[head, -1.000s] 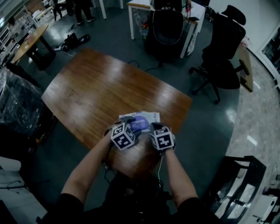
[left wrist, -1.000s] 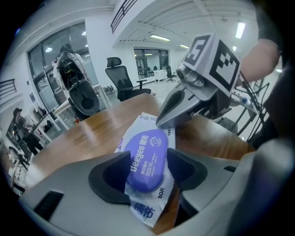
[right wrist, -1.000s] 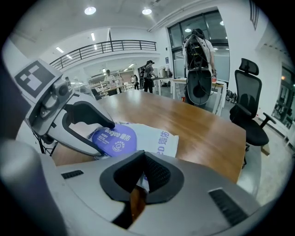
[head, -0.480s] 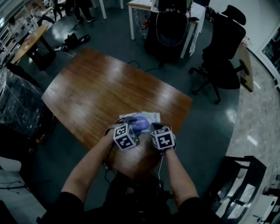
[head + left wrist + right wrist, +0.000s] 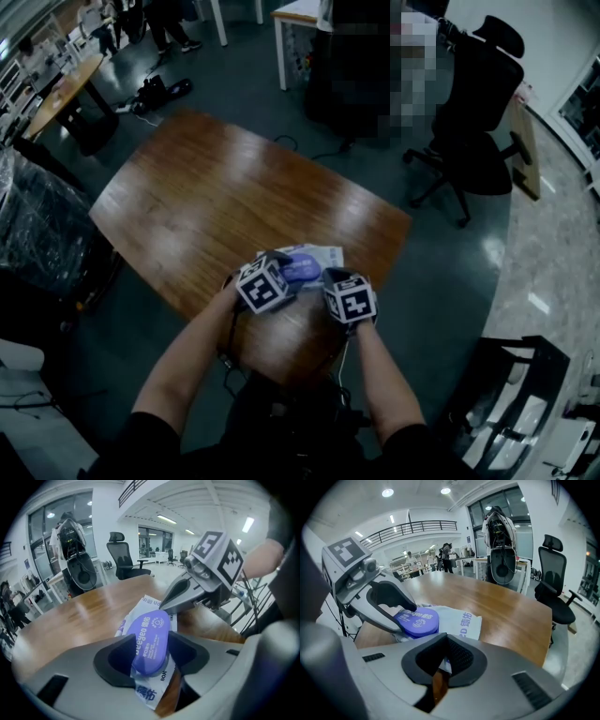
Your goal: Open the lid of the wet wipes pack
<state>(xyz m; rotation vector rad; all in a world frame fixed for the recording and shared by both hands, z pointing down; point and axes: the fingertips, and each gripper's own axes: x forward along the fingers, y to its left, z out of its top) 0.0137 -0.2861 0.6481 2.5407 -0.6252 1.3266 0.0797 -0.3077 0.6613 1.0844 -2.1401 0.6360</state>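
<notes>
Pack (image 5: 324,254) on table (image 5: 206,197), toward 5 o'clock. Lid (image 5: 302,270) on pack. Left gripper (image 5: 152,641) at pack's 8, jaws closing with lid between. Right gripper (image 5: 443,660) at pack's 5, clamped on pack edge. Chair (image 5: 478,122) off table at 2.

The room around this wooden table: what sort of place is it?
Most likely an open-plan office or lab: a black swivel chair stands beyond the wooden table, a white desk stands behind, and glass walls enclose the space.
</notes>
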